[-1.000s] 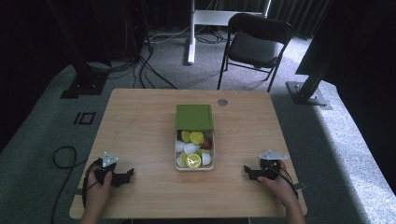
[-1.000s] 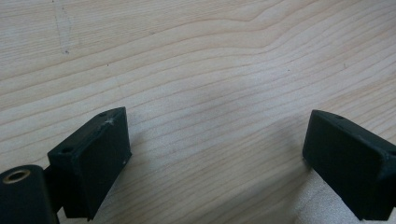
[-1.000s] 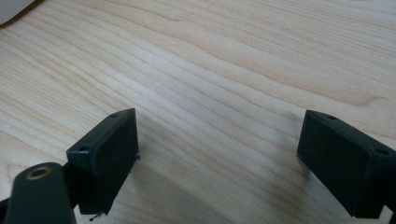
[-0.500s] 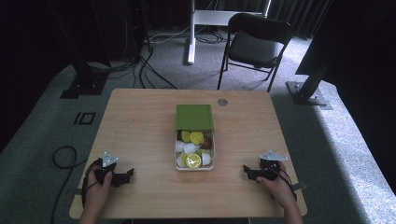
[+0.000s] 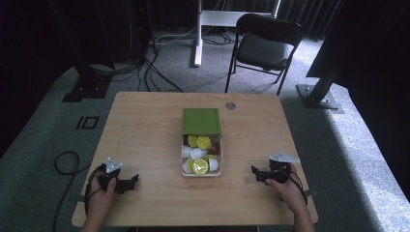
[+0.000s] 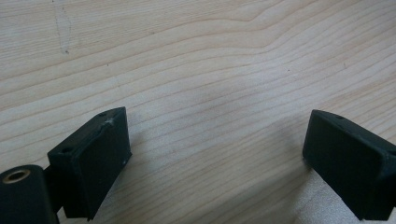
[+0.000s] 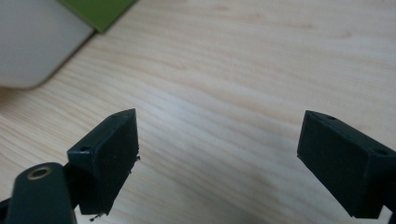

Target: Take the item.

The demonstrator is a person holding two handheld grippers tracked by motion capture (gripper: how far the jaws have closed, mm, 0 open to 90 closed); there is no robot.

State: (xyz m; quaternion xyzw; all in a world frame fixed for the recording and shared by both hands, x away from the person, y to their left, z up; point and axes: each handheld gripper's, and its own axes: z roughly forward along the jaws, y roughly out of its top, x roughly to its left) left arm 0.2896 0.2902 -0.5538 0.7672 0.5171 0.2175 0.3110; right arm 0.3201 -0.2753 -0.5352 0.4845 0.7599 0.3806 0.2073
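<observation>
Still parked low on the worktop, left gripper and right gripper stay spread and empty flanking the untouched capsule box; nothing started.

Left hand: low at the near left, wrapped around its gripper.
Left gripper: jaws point right, spread wide, nothing between them.
Right hand: low at the near right, gripping likewise.
Right gripper: jaws point left, spread wide, nothing held.
</observation>
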